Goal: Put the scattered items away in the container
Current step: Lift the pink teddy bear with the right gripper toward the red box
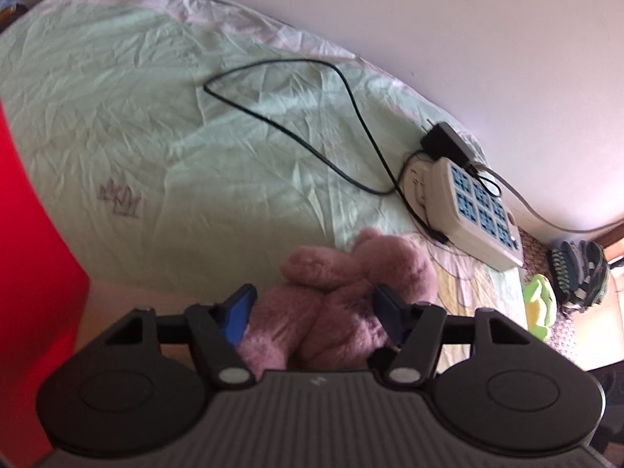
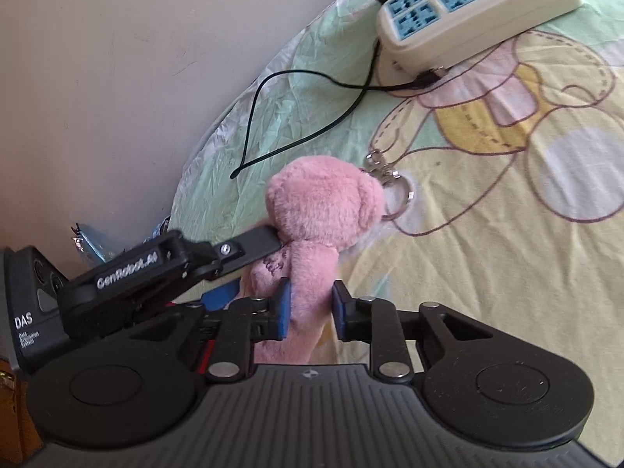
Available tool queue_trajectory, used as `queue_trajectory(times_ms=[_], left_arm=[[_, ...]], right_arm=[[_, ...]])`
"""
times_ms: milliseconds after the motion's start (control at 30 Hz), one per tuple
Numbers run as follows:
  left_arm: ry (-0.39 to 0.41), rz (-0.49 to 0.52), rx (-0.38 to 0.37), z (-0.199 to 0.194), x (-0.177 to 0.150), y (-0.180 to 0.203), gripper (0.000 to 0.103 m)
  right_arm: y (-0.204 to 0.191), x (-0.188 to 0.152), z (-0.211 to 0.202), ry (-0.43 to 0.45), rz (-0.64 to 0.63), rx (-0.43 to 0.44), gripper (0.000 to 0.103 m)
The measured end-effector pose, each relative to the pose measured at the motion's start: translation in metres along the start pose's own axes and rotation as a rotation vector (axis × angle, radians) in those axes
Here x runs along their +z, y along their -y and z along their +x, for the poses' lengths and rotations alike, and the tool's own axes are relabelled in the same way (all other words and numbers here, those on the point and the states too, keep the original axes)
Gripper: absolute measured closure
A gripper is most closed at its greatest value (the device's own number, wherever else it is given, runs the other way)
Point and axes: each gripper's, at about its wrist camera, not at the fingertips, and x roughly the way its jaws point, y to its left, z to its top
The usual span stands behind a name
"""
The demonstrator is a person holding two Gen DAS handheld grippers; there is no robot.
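Observation:
A pink plush bear (image 2: 319, 210) with a metal keyring (image 2: 390, 183) is held over the bed sheet (image 2: 507, 234). My right gripper (image 2: 311, 304) is shut on the bear's lower body, its blue pads squeezing the fur from both sides. In the left wrist view the same bear (image 1: 351, 284) fills the gap of my left gripper (image 1: 314, 304), and both blue pads press into it. Seen from the right wrist, the left gripper's upper finger (image 2: 253, 243) lies against the bear just under its head. A red surface (image 1: 31, 234) fills the left edge of the left wrist view.
A cream power strip (image 1: 475, 210) with blue sockets lies by the wall (image 1: 468, 39). A black adapter (image 1: 444, 140) and a looping black cable (image 1: 312, 132) lie beside it. A green object (image 1: 540, 308) and a dark patterned item (image 1: 577, 273) lie at the bed's far right.

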Motion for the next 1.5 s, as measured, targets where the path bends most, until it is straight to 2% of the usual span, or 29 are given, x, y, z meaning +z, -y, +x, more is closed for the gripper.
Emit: queue_trajectory(times_ms=[333,467,600,733,800,833,867,900,967,1033,1133,1300,1433,1500], left_arm=[[-0.156,0.048,-0.108,-0.007,-0.058,0.029,0.038],[-0.213,0.116,-0.128,-0.013,-0.086,0.045,0.038],[-0.251,0.234,-0.122,-0.017,-0.111,0.066,0.038],[-0.245,0.270,-0.129,-0.021,-0.114,0.071,0.038],[-0.219,0.280,-0.124,-0.026,-0.107,0.069,0.035],[-0.199,0.285,-0.119,-0.029,-0.103,0.068,0.026],[-0.178,0.293,-0.110,-0.030,-0.099,0.067,0.018],[-0.158,0.303,-0.096,-0.030,-0.096,0.066,0.016],[-0.143,0.318,-0.072,-0.023,-0.091,0.065,0.016],[-0.155,0.324,-0.094,-0.015,-0.089,0.066,0.016],[-0.161,0.374,-0.097,-0.005,-0.093,0.075,0.016],[-0.142,0.453,-0.091,0.005,-0.099,0.088,0.025],[-0.143,0.480,-0.105,0.005,-0.103,0.092,0.031],[-0.145,0.480,-0.106,0.005,-0.105,0.094,0.034]], right_arm=[[0.022,-0.021,-0.059,-0.067,-0.027,-0.070,0.081],[0.036,-0.031,-0.080,-0.084,0.000,-0.096,0.081],[0.042,-0.039,-0.096,-0.083,-0.001,-0.126,0.077],[0.049,-0.041,-0.108,-0.059,0.023,-0.133,0.068],[0.050,-0.038,-0.114,-0.022,0.049,-0.109,0.062],[0.050,-0.035,-0.115,-0.003,0.056,-0.096,0.060],[0.048,-0.034,-0.115,0.008,0.053,-0.091,0.053],[0.047,-0.032,-0.112,0.012,0.043,-0.096,0.047],[0.042,-0.030,-0.103,0.006,0.016,-0.113,0.046],[0.039,-0.030,-0.093,-0.008,-0.011,-0.101,0.046],[0.035,-0.029,-0.081,-0.021,-0.051,-0.135,0.045],[0.039,-0.029,-0.070,-0.040,-0.060,-0.112,0.046],[0.039,-0.027,-0.068,-0.039,-0.069,-0.100,0.046],[0.039,-0.027,-0.068,-0.041,-0.076,-0.102,0.050]])
